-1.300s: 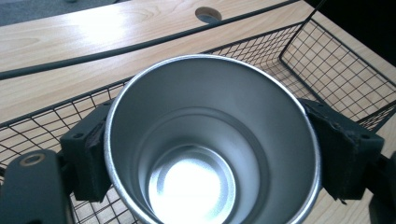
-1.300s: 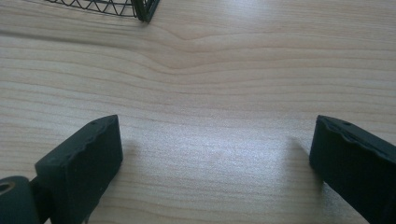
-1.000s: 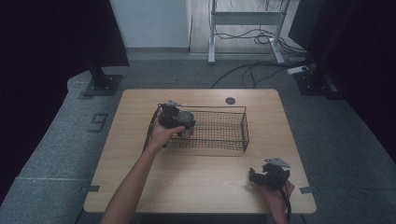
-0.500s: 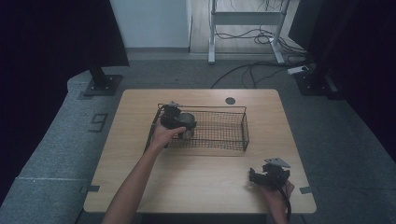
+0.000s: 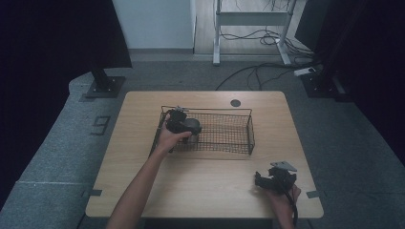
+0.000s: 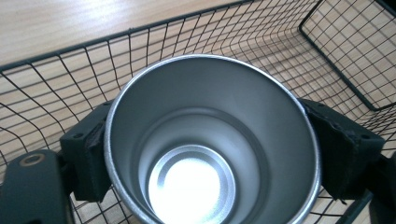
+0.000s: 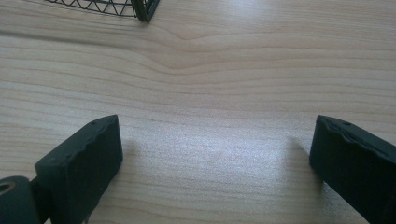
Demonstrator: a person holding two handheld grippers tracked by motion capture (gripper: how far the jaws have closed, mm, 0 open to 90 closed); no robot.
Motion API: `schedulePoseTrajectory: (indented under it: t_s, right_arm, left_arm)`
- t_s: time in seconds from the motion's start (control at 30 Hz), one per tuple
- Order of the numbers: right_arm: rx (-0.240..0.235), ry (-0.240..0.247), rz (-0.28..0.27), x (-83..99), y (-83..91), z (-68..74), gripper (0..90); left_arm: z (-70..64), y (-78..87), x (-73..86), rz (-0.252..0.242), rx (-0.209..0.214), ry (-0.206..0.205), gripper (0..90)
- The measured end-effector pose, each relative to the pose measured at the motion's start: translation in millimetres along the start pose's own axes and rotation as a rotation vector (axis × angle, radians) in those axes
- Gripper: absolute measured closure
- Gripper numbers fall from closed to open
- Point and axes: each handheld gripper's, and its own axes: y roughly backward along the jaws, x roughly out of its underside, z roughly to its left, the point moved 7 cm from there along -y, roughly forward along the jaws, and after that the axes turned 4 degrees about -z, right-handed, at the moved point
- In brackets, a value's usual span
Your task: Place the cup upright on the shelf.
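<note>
While the left gripper (image 6: pixel 205 154) hangs inside the wire basket (image 6: pixel 327 46), its two black jaws are clamped on a metal cup (image 6: pixel 210 140), one jaw pressed against each side of the cup's outer wall just below the rim. Between those jaws the cup's open mouth faces the gripper's camera, so the bright round bottom shows deep inside it. Beyond the jaws and the cup run the basket's mesh floor and far wall, with the wooden table (image 6: pixel 93 23) past the wire. From the high view, the left gripper (image 5: pixel 184 125) sits over the basket's (image 5: pixel 229 131) left end, held by the person's left hand (image 5: pixel 168 139).

Apart from that, the right gripper (image 7: pixel 215 154) lies low over bare table (image 7: pixel 210 70) with its jaws spread wide and nothing between them. Ahead of its jaws, a corner of the basket (image 7: pixel 140 9) shows well off. In the high view this gripper (image 5: pixel 274 179) sits near the table's (image 5: pixel 205 186) near right corner.
</note>
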Motion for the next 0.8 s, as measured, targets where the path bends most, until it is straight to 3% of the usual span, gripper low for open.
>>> schedulePoseTrajectory:
  t_s: [0.8]
  right_arm:
    - [0.000, 0.000, 0.000, 0.0, 0.0, 0.0, 2.6]
  left_arm:
    - [-0.2, -9.4, 9.0, 0.058, -0.021, -0.003, 14.1]
